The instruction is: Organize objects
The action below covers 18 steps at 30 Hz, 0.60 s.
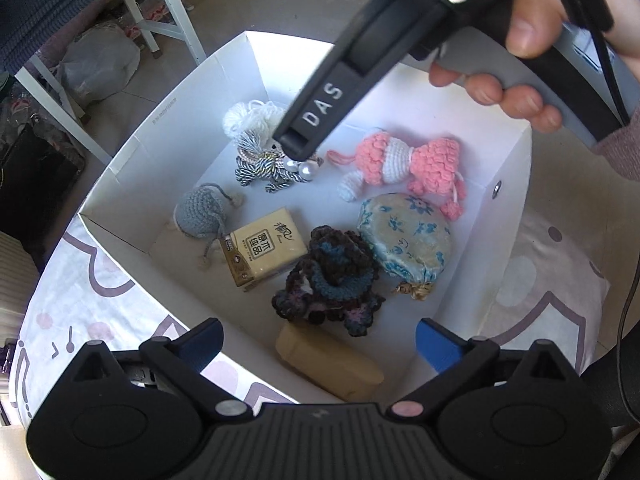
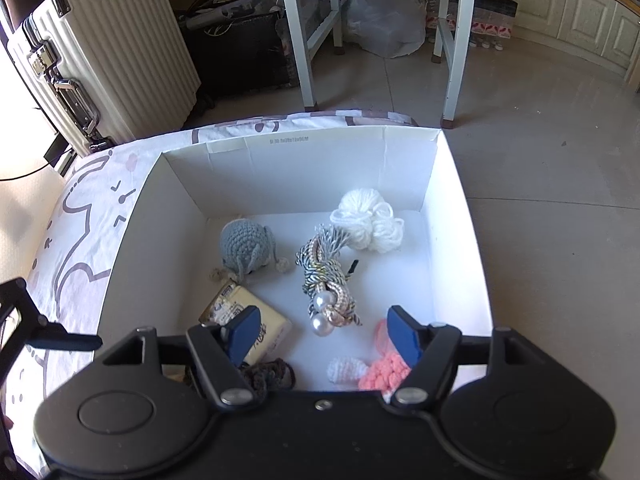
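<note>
Both open grippers, left gripper and right gripper, above box

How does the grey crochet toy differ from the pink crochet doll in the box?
The grey toy is one round grey ball with thin cords; the pink doll is pink and white, longer, with limbs. The grey toy lies beside the tissue pack; the pink doll lies farther from it. Both are crocheted.

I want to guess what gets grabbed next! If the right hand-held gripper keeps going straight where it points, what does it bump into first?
Probably the braided cord bundle with two white pearls on the white cardboard box's floor. It lies between the open right hand-held gripper's blue fingers, though depth is hard to judge.
</note>
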{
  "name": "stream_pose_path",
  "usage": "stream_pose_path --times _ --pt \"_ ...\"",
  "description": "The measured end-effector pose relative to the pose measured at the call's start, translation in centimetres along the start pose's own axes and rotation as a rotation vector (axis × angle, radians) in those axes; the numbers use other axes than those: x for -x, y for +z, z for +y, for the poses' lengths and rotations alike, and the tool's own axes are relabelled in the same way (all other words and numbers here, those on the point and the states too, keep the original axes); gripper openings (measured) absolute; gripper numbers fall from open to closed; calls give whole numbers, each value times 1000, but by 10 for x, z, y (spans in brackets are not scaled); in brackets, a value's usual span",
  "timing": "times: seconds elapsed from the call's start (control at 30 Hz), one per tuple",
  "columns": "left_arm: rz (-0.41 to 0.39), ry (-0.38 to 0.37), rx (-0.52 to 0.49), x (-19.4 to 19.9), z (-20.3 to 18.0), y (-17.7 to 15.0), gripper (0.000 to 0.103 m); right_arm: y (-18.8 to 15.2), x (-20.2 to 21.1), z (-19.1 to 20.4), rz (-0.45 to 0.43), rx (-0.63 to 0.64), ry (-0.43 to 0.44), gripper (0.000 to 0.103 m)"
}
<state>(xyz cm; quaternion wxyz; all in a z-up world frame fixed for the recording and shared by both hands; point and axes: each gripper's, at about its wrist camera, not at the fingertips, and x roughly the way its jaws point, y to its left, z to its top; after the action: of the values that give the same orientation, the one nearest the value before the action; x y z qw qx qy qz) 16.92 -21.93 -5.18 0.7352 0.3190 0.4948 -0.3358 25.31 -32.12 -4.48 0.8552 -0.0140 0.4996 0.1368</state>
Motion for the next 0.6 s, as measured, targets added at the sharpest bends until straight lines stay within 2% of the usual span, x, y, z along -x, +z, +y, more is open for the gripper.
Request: stream_pose_path --times 0.13,0.33,0.6 --pt "-15 5 16 7 2 -3 101 -3 10 2 -5 10 1 71" --pt "-62 13 86 25 9 -11 101 -5 42 9 -67 17 18 72" --pt "-167 75 217 65 23 -31 101 -16 91 20 -156 -15 12 75"
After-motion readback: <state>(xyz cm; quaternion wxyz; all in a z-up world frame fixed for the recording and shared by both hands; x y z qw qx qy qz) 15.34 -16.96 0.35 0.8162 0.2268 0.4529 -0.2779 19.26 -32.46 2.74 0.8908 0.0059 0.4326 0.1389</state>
